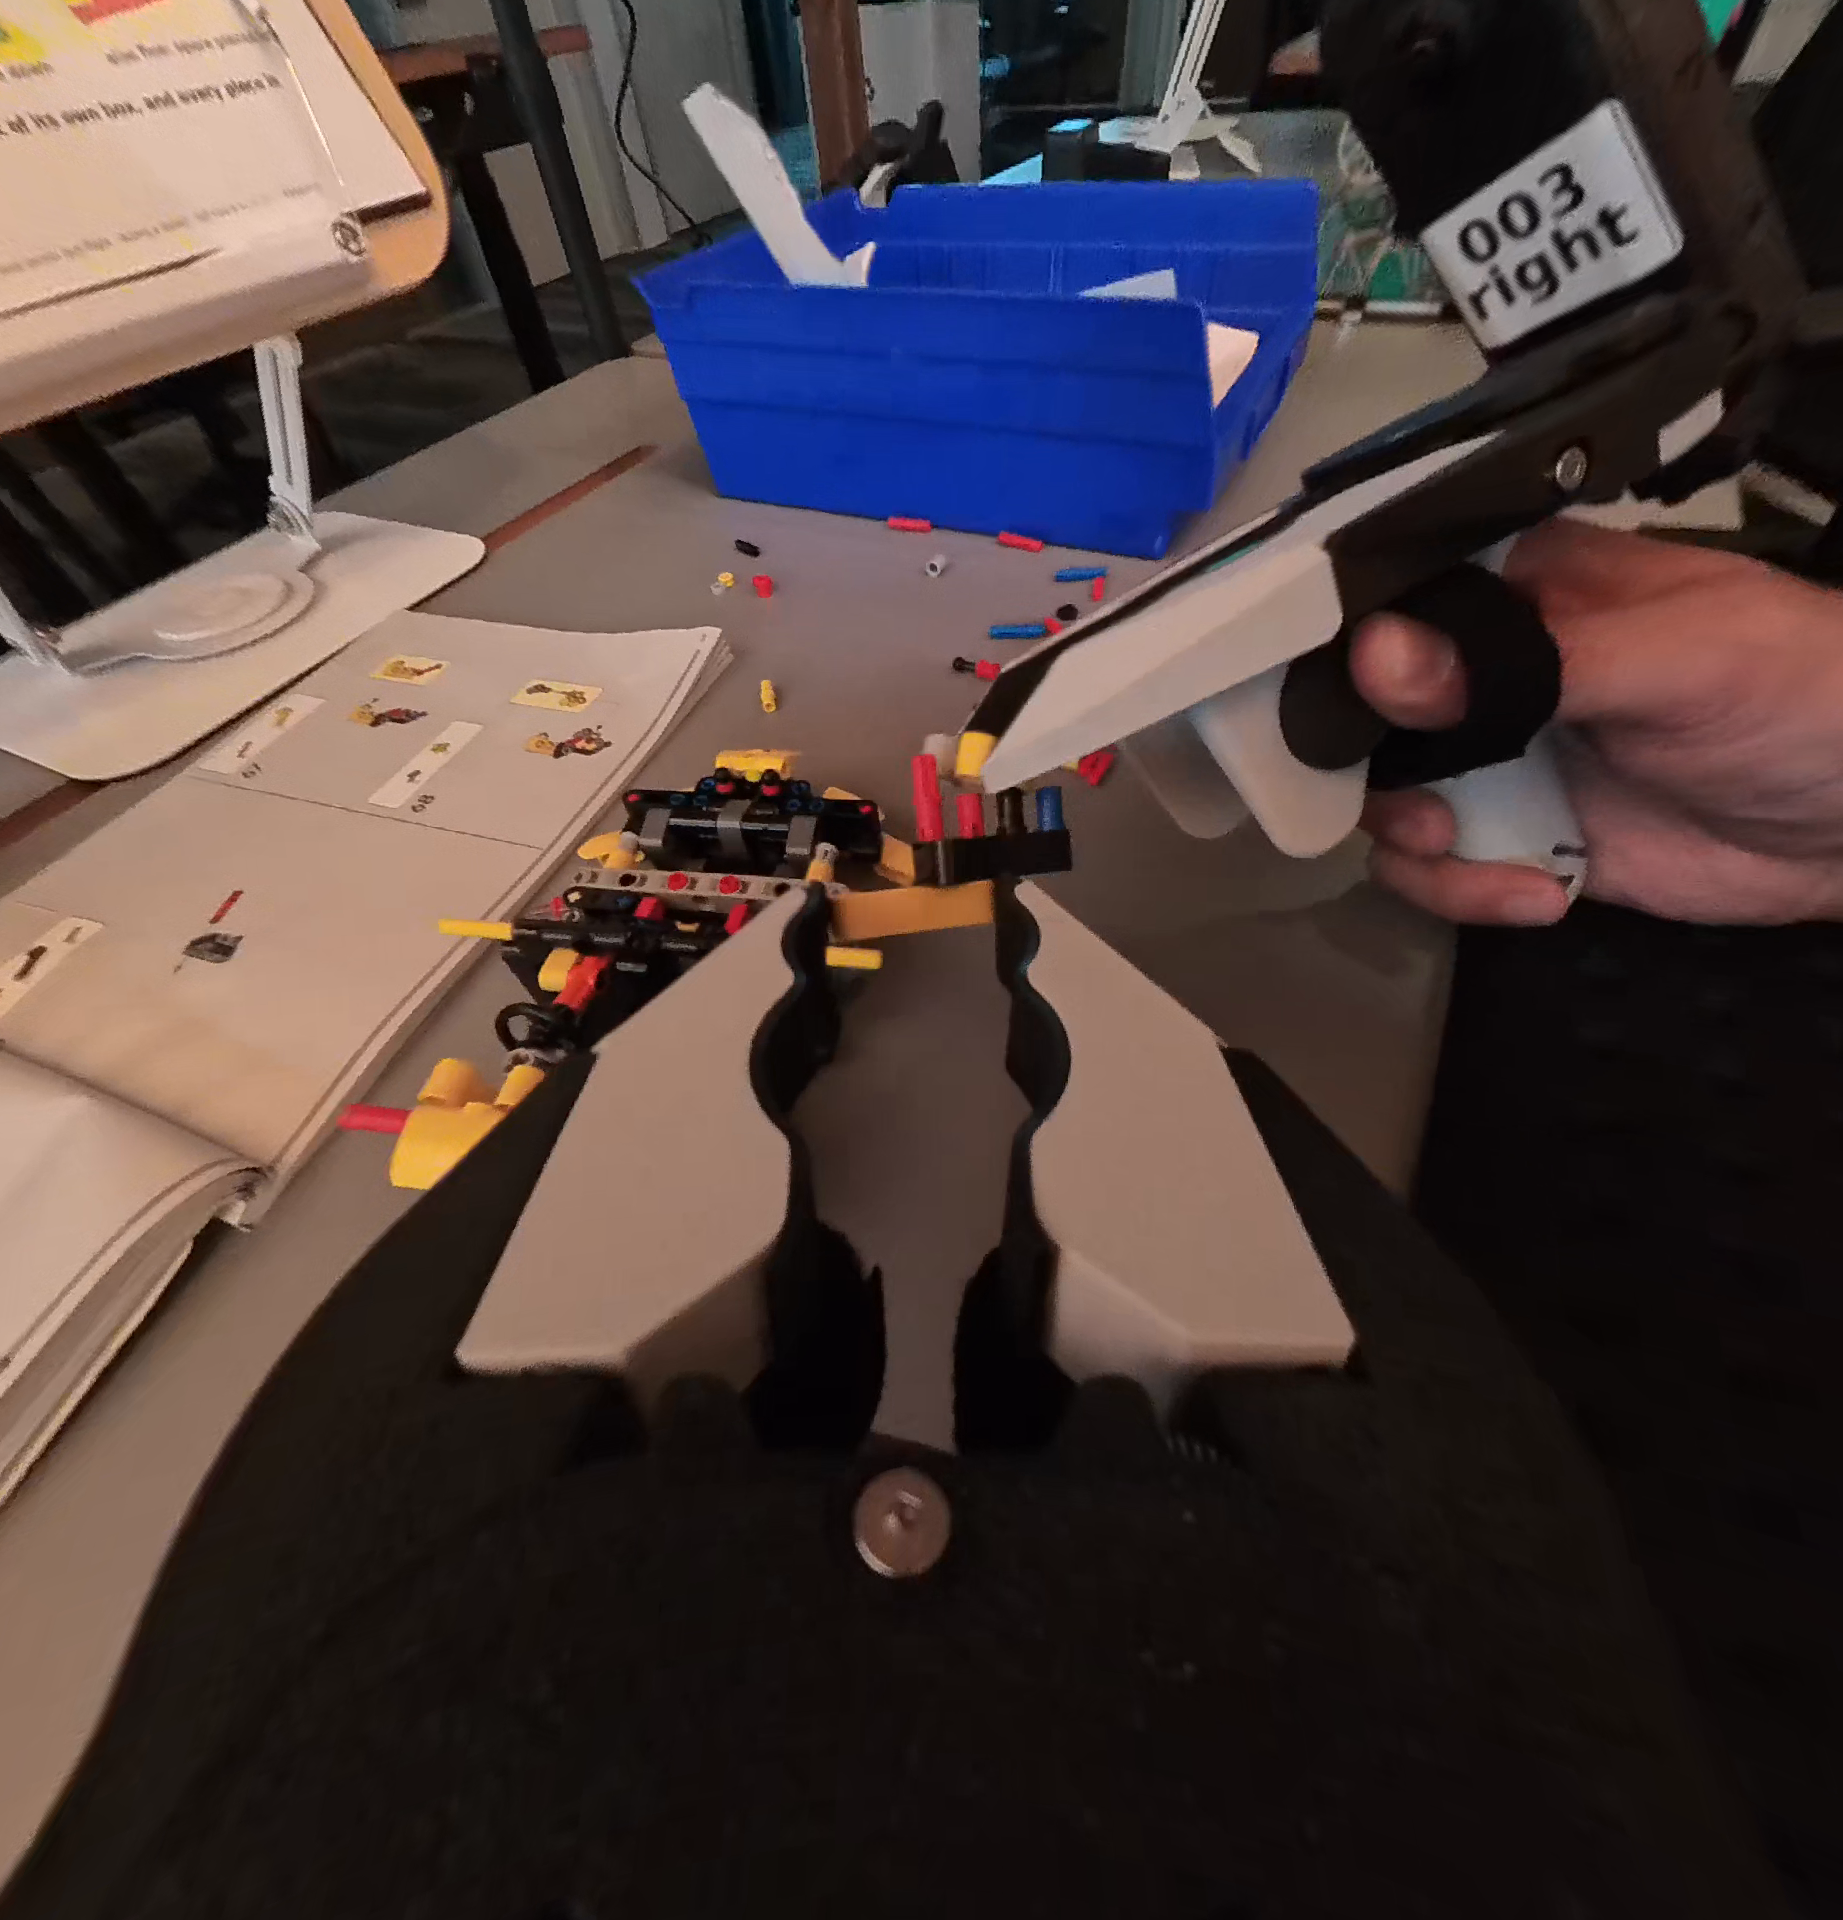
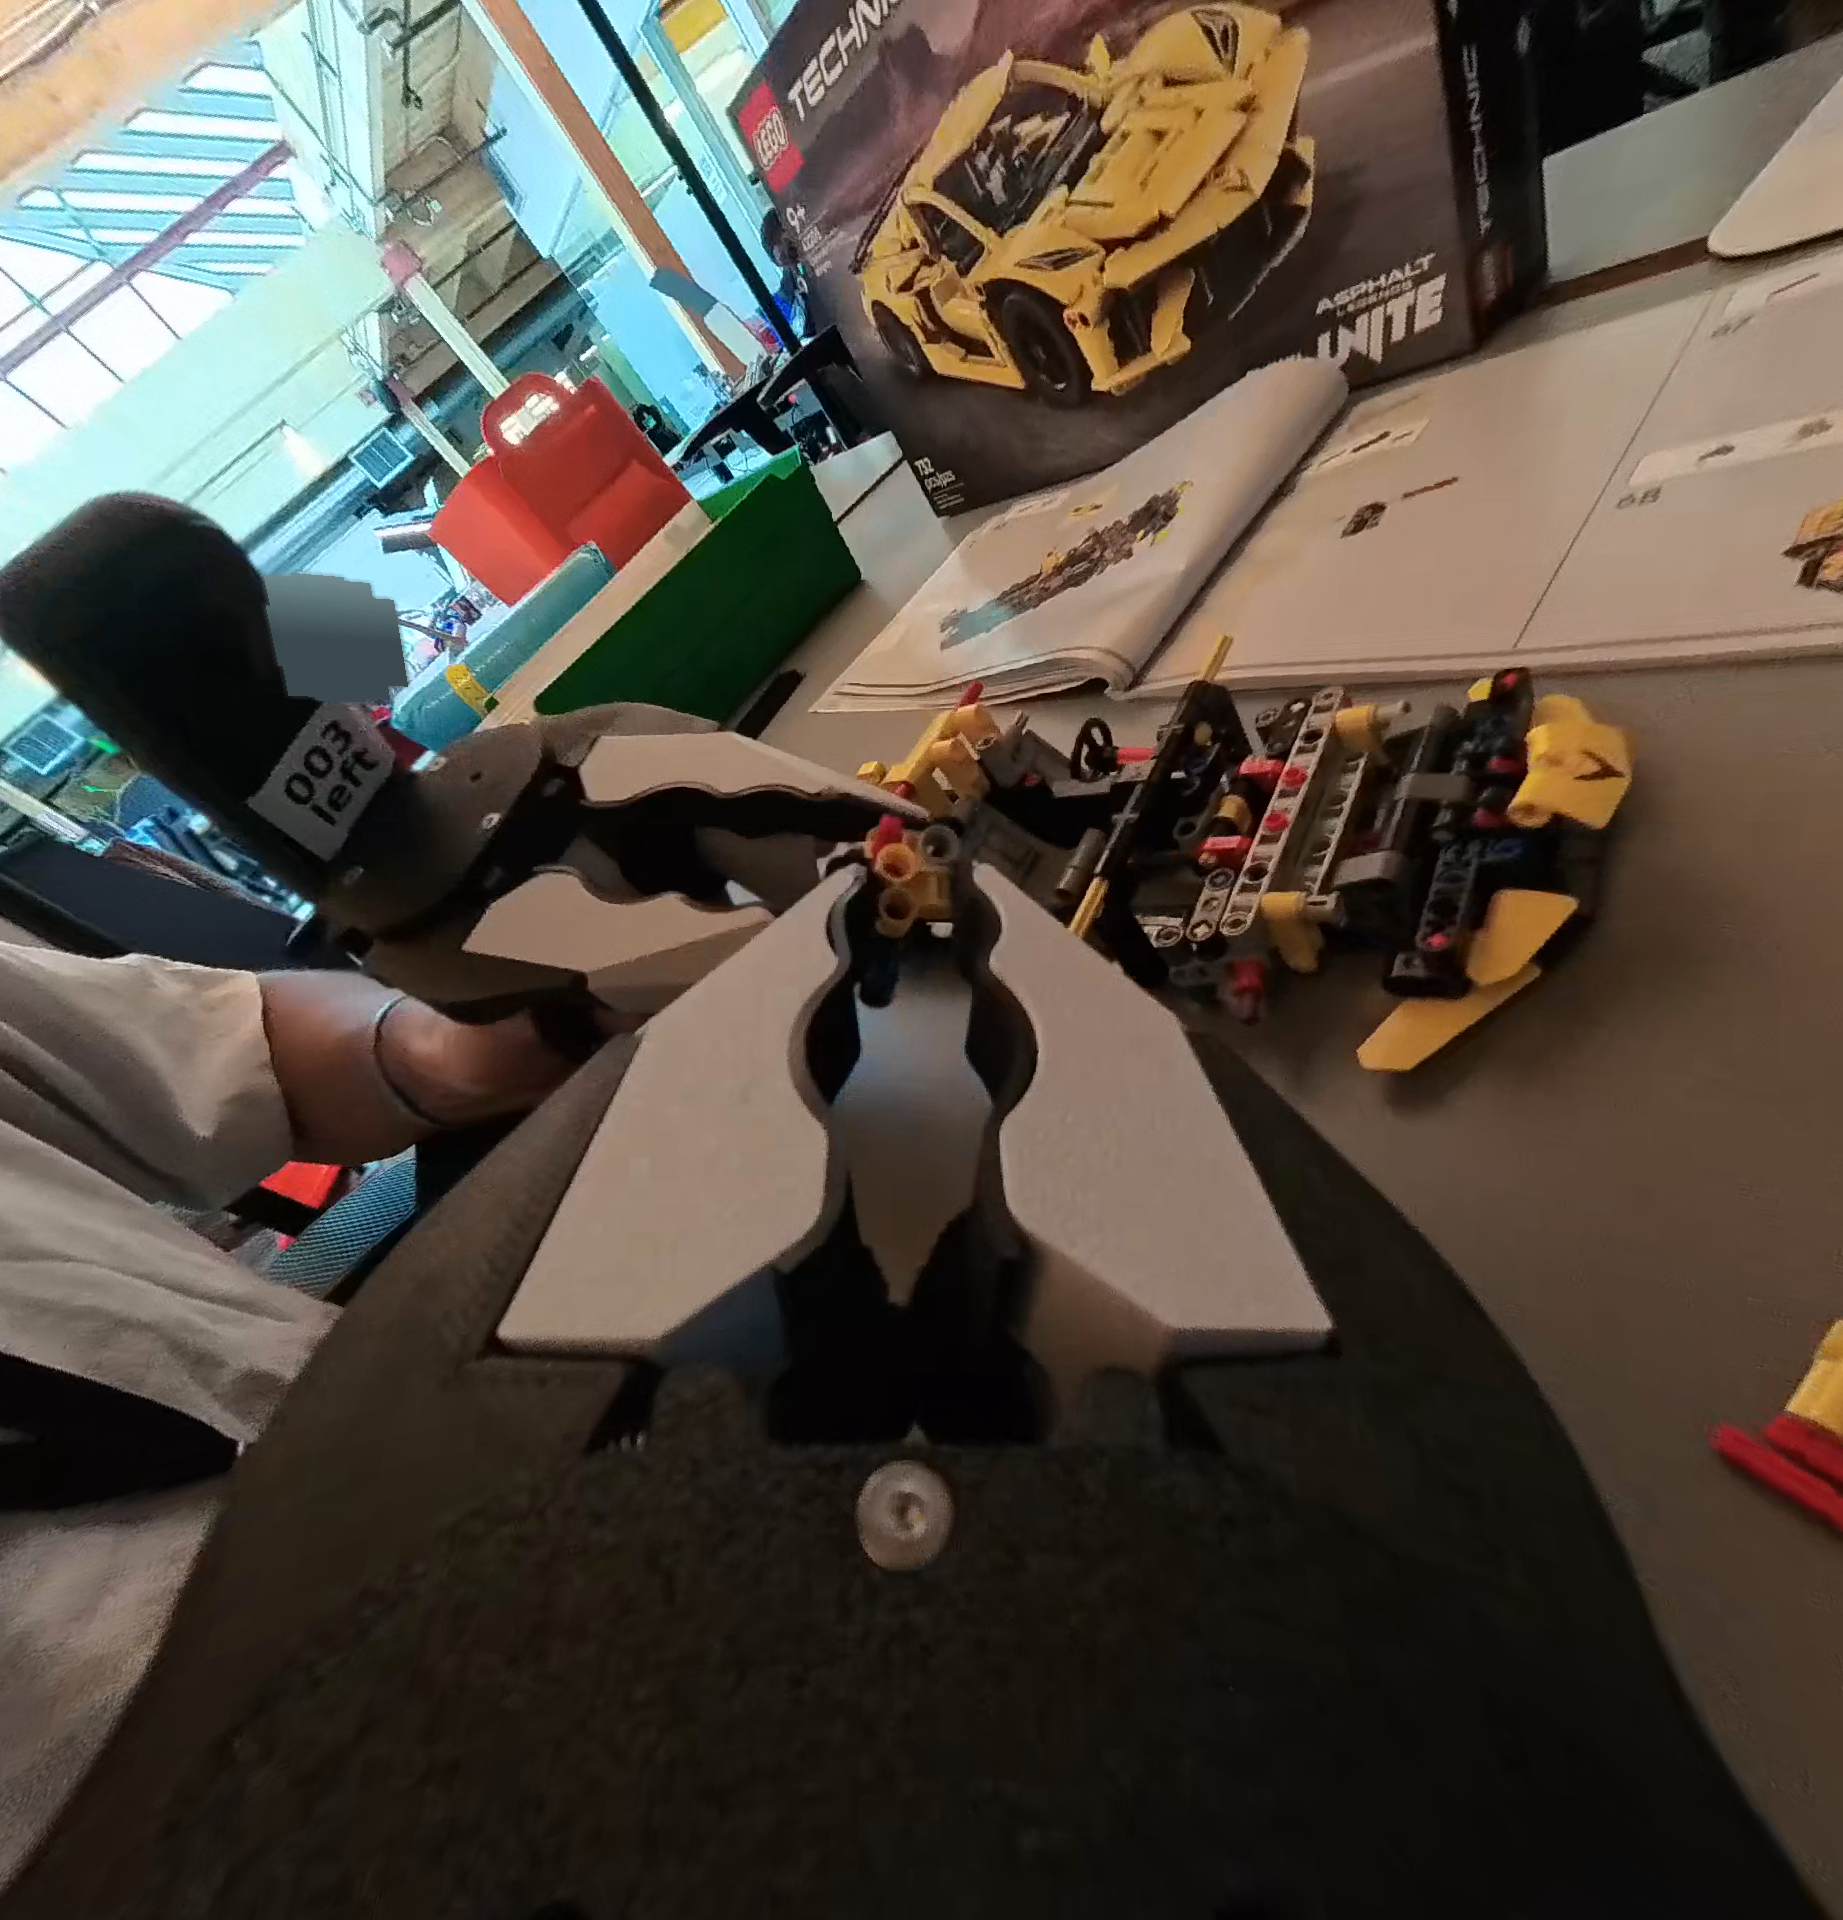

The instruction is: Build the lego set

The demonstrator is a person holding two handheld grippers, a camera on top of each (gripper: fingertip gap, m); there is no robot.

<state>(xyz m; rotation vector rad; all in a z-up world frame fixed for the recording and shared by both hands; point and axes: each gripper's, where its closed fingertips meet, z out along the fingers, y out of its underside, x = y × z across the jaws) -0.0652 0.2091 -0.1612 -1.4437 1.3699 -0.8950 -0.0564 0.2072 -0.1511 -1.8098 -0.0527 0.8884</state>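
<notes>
Red pins (image 2: 1800, 1475) cut by right edge

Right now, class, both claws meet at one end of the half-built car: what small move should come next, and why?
Probably press the right claw down slightly: its tips pinch a small yellow connector above the black pin-studded beam, which the left claw braces by the yellow panel.

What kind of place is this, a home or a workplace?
Probably a shared workshop or lab, not a home. The grey table holds a blue parts bin and an open instruction booklet. Behind it the right wrist view shows a high hall with large windows and other workstations.
</notes>
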